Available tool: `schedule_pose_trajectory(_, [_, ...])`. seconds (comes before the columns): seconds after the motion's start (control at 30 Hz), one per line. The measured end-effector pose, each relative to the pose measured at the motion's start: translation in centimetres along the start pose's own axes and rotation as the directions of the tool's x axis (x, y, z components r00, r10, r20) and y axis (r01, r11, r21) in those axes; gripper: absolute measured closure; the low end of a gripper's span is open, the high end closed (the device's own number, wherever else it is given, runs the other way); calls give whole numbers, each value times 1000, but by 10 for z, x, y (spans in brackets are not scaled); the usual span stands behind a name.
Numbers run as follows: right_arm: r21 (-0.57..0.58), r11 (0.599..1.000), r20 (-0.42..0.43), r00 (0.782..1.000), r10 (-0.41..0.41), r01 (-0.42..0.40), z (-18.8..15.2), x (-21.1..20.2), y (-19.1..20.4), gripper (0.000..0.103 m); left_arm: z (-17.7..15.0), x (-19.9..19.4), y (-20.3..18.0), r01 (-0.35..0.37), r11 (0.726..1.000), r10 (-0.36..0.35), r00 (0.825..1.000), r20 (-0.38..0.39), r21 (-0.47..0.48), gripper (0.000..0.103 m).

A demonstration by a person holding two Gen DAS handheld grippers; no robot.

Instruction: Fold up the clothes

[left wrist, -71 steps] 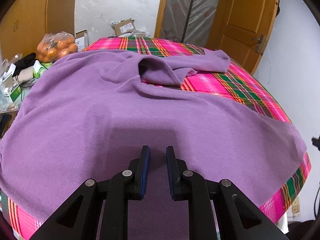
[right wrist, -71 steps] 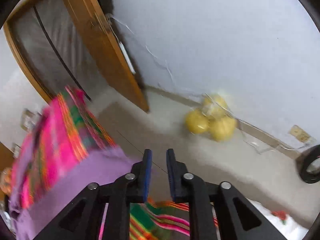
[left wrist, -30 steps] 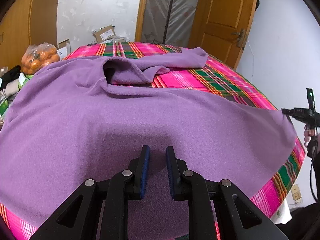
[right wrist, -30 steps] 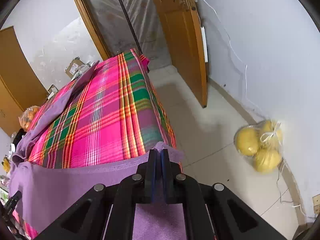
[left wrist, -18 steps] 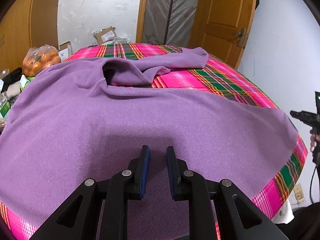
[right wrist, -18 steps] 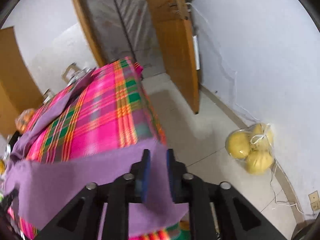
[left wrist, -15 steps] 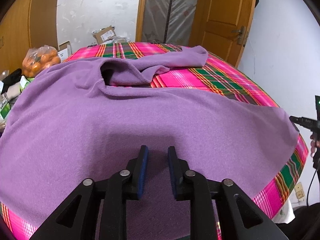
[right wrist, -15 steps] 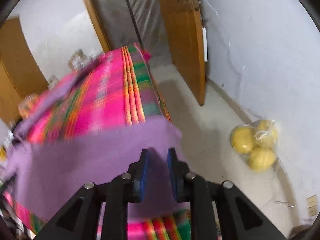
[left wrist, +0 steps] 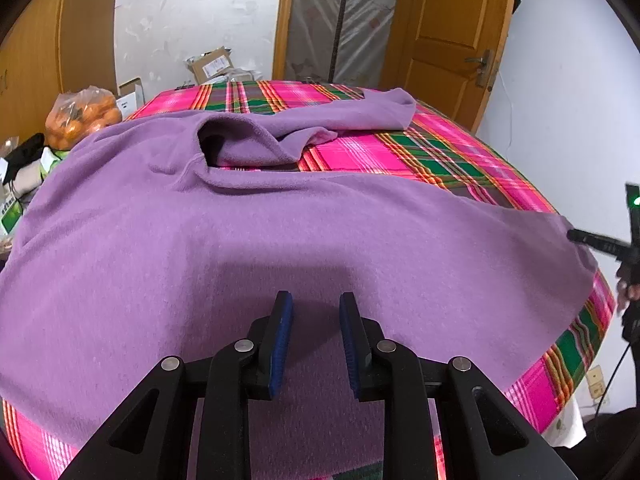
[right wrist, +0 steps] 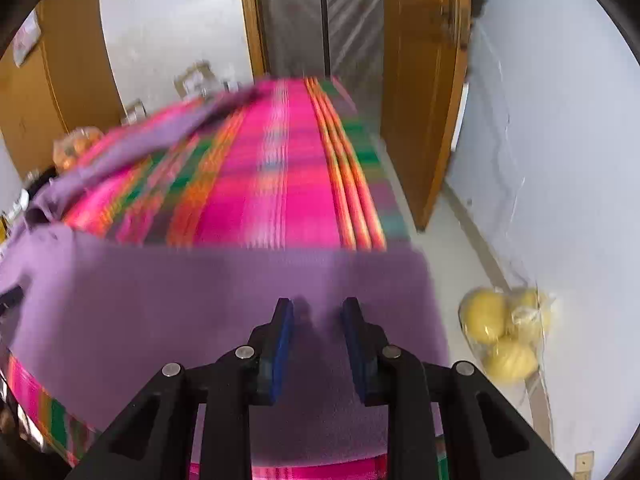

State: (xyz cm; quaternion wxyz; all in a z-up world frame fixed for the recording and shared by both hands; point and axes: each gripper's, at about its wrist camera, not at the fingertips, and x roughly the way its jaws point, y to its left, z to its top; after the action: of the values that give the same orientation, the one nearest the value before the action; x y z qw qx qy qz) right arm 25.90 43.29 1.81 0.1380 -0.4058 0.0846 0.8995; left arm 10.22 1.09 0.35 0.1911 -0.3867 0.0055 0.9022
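A purple sweater (left wrist: 280, 232) lies spread over a table under a pink plaid cloth (left wrist: 440, 152), its neck opening (left wrist: 216, 144) facing away and one sleeve (left wrist: 360, 116) lying across the far side. My left gripper (left wrist: 314, 300) hovers open just over the sweater's near part, nothing between its pads. My right gripper (right wrist: 316, 306) stands open over the sweater's (right wrist: 200, 300) right end, which drapes off the table's edge (right wrist: 360, 220). In the left wrist view, that gripper's tip (left wrist: 572, 236) sits at the sweater's right corner, with a hand (left wrist: 626, 292) behind it.
A bag of oranges (left wrist: 82, 116), cardboard boxes (left wrist: 212, 64) and small packages (left wrist: 20, 168) crowd the left and far side. A wooden door (left wrist: 448, 40) stands at the back right. A bag of yellow fruit (right wrist: 504, 332) lies on the floor by the white wall.
My right gripper was shut on the sweater's corner, then opened and let it go as it swung over the draped end. My left gripper's jaws widened slightly and stayed in place.
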Motion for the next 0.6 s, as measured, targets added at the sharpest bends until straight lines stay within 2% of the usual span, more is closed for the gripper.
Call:
schedule_pose_trajectory(0.23, [35, 999, 19, 1000, -21, 20, -17, -15, -17, 77, 0, 2, -1, 1, 1000, -1, 1000, 10, 8, 77])
schedule_pose_trajectory(0.33, [47, 997, 1, 999, -53, 53, -15, -14, -10, 76, -1, 1, 0, 7, 1000, -7, 1000, 13, 2, 77])
schedule_pose_trajectory(0.37, [32, 999, 6, 999, -37, 37, -12, -16, -1, 76, -1, 1, 0, 8, 1000, -8, 1000, 14, 2, 77])
schedule_pose_trajectory(0.47, [-28, 995, 48, 994, 98, -97, -4, -18, 37, 76, -2, 1, -2, 0, 1000, 0, 1000, 19, 6, 77])
schedule_pose_trajectory(0.6, [-124, 955, 28, 961, 276, -270, 3, 1, 109, 76, -5, -3, -2, 4, 1000, -5, 1000, 16, 13, 77])
